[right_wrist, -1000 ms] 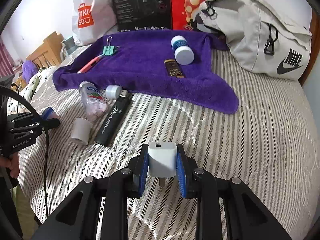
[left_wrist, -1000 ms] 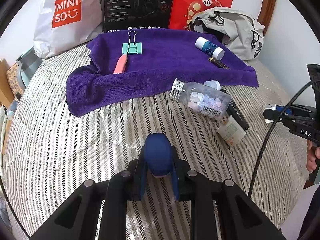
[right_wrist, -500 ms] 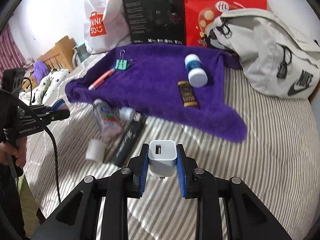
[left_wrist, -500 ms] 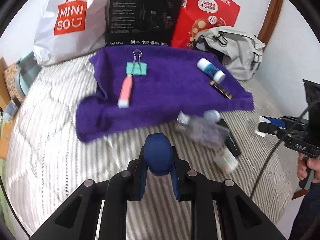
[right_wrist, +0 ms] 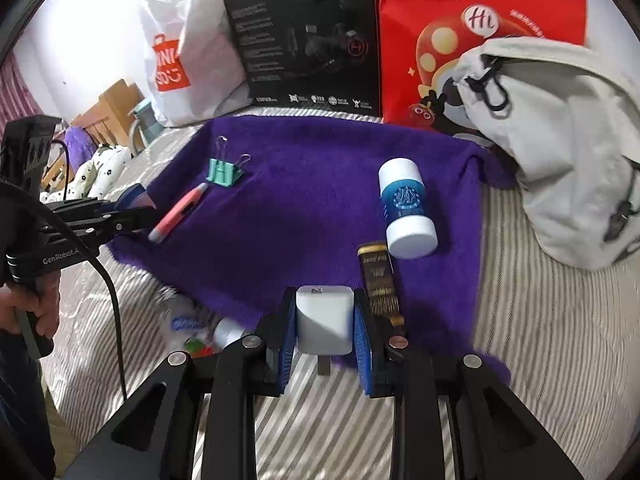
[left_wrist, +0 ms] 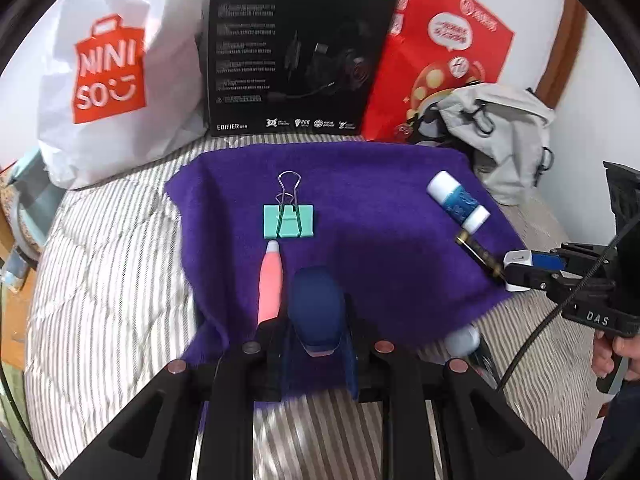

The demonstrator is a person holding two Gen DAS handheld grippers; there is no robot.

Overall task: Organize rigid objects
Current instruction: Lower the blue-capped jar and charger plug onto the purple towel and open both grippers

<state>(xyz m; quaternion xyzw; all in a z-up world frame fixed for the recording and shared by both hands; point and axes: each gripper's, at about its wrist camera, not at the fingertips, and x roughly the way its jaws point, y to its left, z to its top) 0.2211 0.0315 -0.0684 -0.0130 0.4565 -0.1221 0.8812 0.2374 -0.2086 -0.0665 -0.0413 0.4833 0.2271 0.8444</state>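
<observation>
Now | my left gripper clamps a dark blue rounded object over the purple towel's near edge | right gripper clamps a white charger plug there too.

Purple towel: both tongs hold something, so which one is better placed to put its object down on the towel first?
Probably the left. The left tongs already hold the dark blue object over the purple towel, beside the pink pen. The right tongs hold the white charger only at the towel's near edge.

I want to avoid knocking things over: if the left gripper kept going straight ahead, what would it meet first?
Probably the green binder clip, on the purple towel ahead of the left gripper; depth is unclear.
</observation>
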